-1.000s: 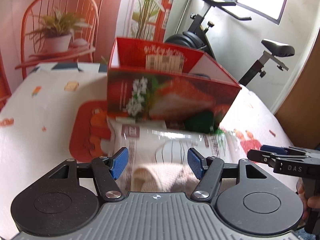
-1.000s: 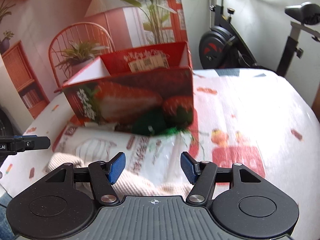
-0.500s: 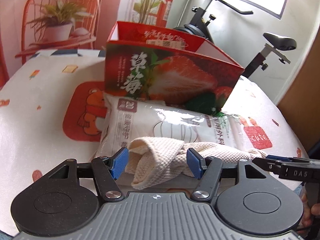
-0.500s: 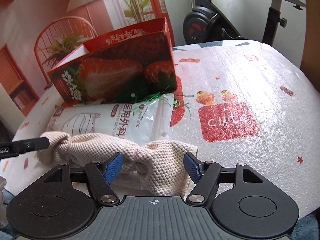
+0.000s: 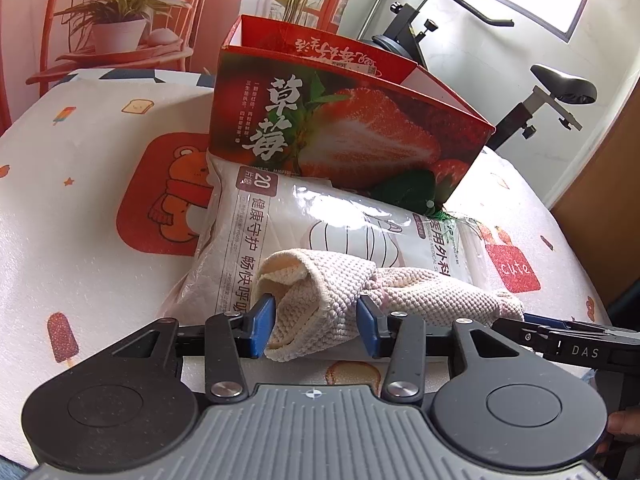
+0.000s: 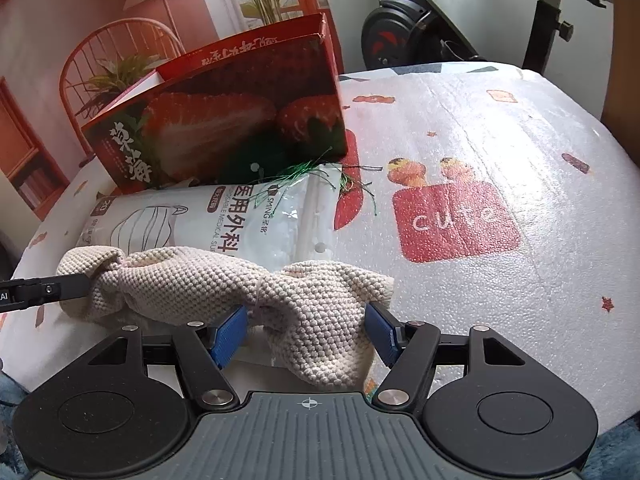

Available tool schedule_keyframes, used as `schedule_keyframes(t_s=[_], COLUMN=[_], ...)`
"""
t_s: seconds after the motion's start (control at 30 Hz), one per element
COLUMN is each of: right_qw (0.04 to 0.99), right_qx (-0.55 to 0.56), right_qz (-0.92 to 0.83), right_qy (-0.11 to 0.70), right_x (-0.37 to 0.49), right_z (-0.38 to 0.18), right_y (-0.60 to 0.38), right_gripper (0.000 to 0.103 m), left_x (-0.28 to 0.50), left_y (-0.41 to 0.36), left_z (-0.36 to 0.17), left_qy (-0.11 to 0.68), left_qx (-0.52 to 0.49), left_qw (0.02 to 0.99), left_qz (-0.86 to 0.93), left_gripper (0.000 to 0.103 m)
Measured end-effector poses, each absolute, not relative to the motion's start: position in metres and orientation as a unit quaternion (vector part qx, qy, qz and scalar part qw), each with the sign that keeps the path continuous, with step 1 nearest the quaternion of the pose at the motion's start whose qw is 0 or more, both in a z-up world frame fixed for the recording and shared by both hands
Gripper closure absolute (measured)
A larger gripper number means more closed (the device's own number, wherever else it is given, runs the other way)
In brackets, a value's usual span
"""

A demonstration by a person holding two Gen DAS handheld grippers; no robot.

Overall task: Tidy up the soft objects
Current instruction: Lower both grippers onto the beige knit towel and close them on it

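The cloth is lying bunched across the near edge of the mask pack, which is resting on the tabletop in front of the strawberry box. Its long axis is running side to side, across both grippers' line of sight, so each gripper is facing one end of it.

The left gripper is sitting at the cloth's left end, its fingers closing at a middling gap with the rolled end between them; the pads look to be just meeting the knit, not yet pinching it firmly. The right gripper is straddling the cloth's right end, its fingers standing moderately wide, the fabric drooping between them and brushing the pads without being clamped.

Neither hand is nearer overall: each is owning its own end. The coming lift probably depends on both ends being gripped evenly, so the cloth is stretched rather than dragged off the pack.
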State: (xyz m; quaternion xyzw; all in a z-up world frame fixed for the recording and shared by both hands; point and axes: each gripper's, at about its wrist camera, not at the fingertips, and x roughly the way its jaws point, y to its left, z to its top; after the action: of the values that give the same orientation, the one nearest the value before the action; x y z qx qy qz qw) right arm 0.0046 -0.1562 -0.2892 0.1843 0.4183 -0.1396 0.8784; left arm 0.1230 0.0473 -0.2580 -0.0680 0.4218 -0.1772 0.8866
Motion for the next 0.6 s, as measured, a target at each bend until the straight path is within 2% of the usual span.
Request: schedule_keyframes(t_s=[0.33, 0.4, 0.53, 0.6], right_qw=[0.878, 0.878, 0.880, 0.881], right_qx=[0.182, 0.183, 0.188, 0.189], right_qz=[-0.135, -0.130, -0.123, -0.122], right_qy=[0.421, 0.422, 0.419, 0.416], right_x=[0.0061, 0.0064, 0.0058, 0.0050], right_z=[-0.2912, -0.2912, -0.2901, -0.2890], right_y=[-0.1554, -0.1552, -0.1551, -0.1547], right_gripper=[0.041, 0.050, 0.059, 0.066], left_x=[0.1238, 0.1237, 0.1239, 0.1241], left_y=[0.0457, 0.0440, 0.0418, 0.0418], left_z=[-0.2610, -0.2608, -0.2616, -0.2622], left_qy=[0.429, 0.429, 0.429, 0.431], left_qx=[-0.066, -0.064, -0.060, -0.060], left_qw=[0.882, 0.881, 0.879, 0.878], left_qz=[-0.185, -0.192, -0.199, -0.201], left_gripper=[0.059, 0.067, 0.073, 0.080])
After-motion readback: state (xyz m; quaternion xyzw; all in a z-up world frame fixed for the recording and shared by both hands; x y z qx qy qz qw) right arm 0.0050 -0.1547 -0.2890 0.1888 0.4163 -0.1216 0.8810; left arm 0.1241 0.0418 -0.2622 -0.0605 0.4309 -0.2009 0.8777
